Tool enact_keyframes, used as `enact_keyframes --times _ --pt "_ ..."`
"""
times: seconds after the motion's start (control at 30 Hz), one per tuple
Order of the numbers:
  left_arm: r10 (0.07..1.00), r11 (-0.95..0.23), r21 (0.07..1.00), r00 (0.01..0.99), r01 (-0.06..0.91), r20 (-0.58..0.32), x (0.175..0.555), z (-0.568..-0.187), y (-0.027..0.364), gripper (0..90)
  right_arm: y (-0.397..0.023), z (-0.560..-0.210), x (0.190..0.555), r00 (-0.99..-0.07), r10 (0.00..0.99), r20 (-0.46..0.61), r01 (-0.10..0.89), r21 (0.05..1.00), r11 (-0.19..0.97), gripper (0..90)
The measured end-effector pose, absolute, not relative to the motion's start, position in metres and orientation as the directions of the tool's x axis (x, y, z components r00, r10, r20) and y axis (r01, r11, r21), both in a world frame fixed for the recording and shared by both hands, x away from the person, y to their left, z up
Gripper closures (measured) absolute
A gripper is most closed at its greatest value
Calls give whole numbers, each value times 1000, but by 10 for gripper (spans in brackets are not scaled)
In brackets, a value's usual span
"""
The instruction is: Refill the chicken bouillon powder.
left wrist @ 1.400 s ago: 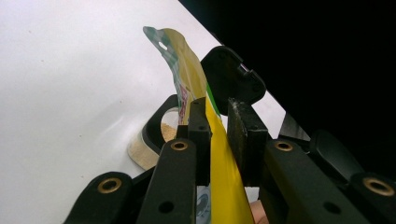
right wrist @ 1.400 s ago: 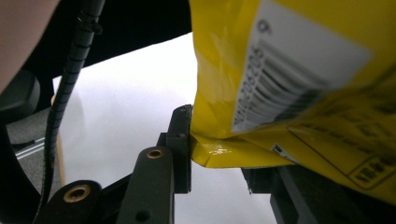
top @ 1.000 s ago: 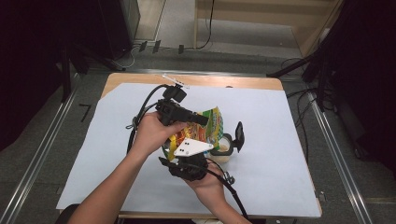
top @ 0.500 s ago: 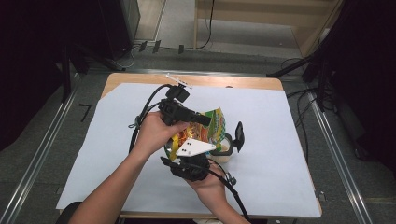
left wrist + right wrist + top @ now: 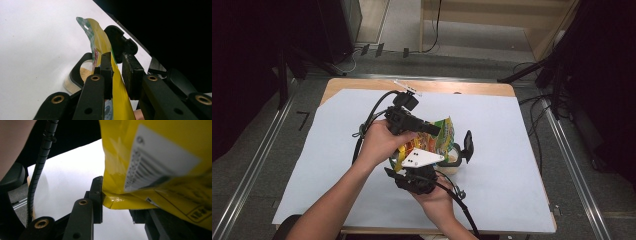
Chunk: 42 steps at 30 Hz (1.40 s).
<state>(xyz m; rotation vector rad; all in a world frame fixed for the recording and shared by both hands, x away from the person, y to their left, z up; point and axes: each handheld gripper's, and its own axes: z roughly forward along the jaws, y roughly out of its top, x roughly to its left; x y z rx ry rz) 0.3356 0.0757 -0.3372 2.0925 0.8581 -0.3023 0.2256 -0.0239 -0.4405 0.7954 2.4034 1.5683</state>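
While both hands meet over the middle of the white paper-covered table, each gripper bears on the same item: a yellow, glossy plastic snack pouch with green and red print. The pouch is held in the air, above a clear round container with a black rim and hinged black lid, which stands on the paper with its lid swung up. In the left gripper view a beige powder or crumb shows inside that container.

The left gripper, seen in the high view at the upper side of the pouch, has its two black jaws narrowly apart with the pouch's thin upper part between them; the left jaw lies against the film, and the grip appears closed on it, though contact on the other jaw is not clearly seen. The green-checked top edge of the pouch curls above the jaws.

The right gripper, below and nearer the person, has its jaws clamped on the pouch's folded bottom corner; a white barcode label faces that camera. A black ribbed cable hangs at the left of the right gripper view.
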Motion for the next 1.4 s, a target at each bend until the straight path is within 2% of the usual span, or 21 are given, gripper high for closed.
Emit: enact_keyframes --times 1.4 --pt "449 -425 611 742 668 -498 334 -337 73 788 -24 -443 226 -845 518 131 330 890 315 706"
